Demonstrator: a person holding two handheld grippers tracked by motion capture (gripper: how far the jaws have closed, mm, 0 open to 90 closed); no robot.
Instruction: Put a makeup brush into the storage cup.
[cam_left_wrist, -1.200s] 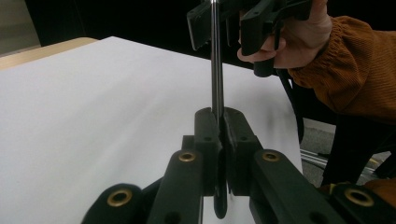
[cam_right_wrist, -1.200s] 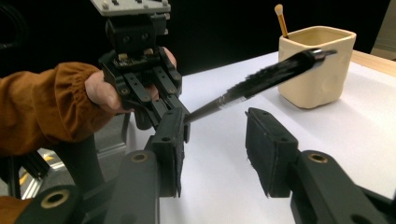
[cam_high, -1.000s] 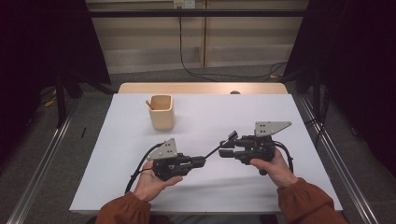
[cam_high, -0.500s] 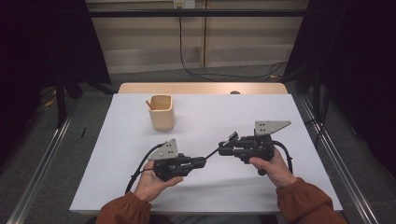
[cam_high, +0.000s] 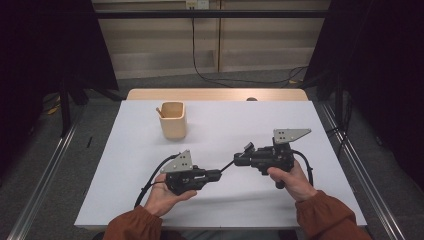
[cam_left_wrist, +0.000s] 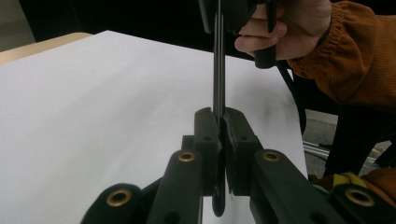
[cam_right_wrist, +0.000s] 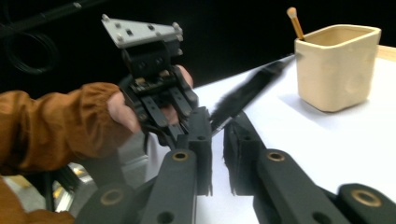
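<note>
Both grippers are clamping the same black brush (cam_high: 227, 167) over the middle of the white table (cam_high: 310, 200). The left gripper (cam_high: 219, 174) is pinching it tight near one end. The right gripper (cam_high: 237, 161) has just been closing its jaws, with the brush between them, and looks to be gripping it further along. The brush's long axis is running on a slant from the left hand up toward the right hand, just off the tabletop. I'm guessing it's going into the beige cup (cam_high: 173, 121), which is sitting well apart, farther back and to the left, so the left hand is nearer. Nothing's lying in between. A wooden stick (cam_high: 159, 112) is already leaning in the cup's left corner.
</note>
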